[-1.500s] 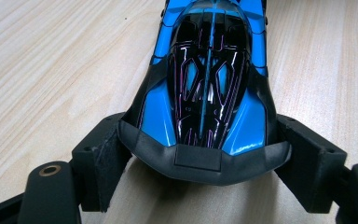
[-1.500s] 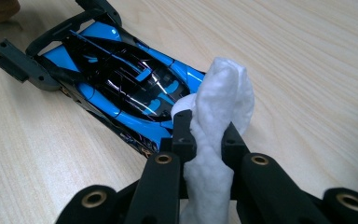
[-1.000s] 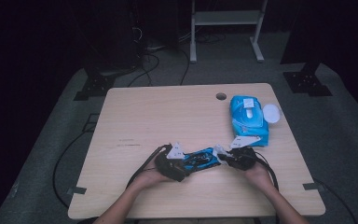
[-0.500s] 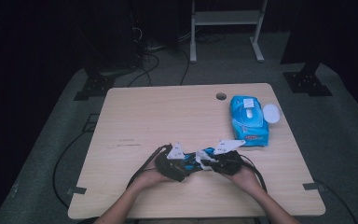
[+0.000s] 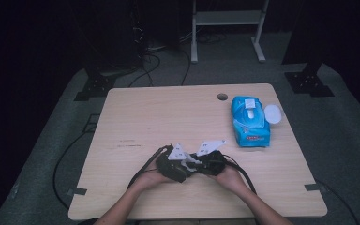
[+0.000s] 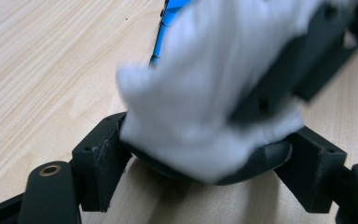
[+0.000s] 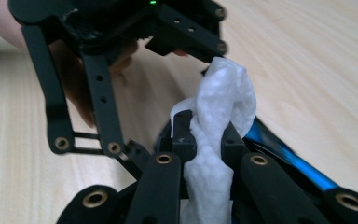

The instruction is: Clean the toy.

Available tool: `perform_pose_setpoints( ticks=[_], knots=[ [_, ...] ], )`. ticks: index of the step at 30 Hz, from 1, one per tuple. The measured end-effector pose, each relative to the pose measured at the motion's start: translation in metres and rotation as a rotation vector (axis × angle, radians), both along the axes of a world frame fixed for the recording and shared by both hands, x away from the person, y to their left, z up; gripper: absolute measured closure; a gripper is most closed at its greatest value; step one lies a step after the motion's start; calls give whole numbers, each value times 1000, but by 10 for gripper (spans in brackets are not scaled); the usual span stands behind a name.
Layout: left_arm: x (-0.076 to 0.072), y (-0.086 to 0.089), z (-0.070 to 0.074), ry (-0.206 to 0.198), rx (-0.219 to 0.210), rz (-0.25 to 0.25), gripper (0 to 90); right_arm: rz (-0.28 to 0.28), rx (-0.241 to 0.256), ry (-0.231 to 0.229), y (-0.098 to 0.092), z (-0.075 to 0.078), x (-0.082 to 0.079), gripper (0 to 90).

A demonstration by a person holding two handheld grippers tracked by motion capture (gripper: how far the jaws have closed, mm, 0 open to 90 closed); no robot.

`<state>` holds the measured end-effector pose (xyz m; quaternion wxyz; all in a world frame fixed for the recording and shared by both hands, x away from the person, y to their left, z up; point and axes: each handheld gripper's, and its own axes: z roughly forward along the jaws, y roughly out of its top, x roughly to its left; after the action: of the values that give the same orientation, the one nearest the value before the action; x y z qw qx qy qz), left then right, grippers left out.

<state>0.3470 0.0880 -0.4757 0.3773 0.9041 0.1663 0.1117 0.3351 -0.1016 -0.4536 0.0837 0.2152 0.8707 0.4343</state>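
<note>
Wipe (image 7: 219, 135) is the thing your work turns on: a crumpled white wet wipe pinched in your right tongs (image 7: 209, 140), whose jaws are closed tight on its twisted middle, with a puffed end standing up past the tips. Your left tongs (image 6: 205, 158) have their jaws set wide, and between them lies a dark curved object with a blue edge (image 6: 161, 32); the jaws appear to bear on its two ends, though blur keeps you from being sure of the contact, and what the object is cannot be told. The wipe sits right on top of that dark piece, directly ahead of the left jaws, pressed there by the right tongs. From above, both tongs (image 5: 192, 161) meet near the front edge of the tabletop (image 5: 159, 117), touching or nearly so, with the blue wet-wipe pack (image 5: 249, 121) well off beyond the right tongs, its white lid (image 5: 273, 112) flipped open. You seem to be in the wiping step, cleaning the held object. Next, you would likely draw the wipe along its surface: keep the right tongs' pinch firm so the wipe does not slip, and keep the left tongs steady so the piece does not twist out.
</note>
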Motion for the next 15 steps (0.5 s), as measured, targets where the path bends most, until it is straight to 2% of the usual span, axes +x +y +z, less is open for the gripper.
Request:
perform_pose_setpoints(
  ticks=[6, 8, 15],
  knots=[
    [0, 0, 0, 1, 0, 0, 229, -73, 9, -12, -27, 5, 3, 813],
    [0, 0, 0, 0, -1, 1, 229, -78, 10, -10, -29, 6, 3, 813],
    [0, 0, 0, -2, 0, 0, 229, -43, 20, -16, -3, 8, 10, 813]
  ],
)
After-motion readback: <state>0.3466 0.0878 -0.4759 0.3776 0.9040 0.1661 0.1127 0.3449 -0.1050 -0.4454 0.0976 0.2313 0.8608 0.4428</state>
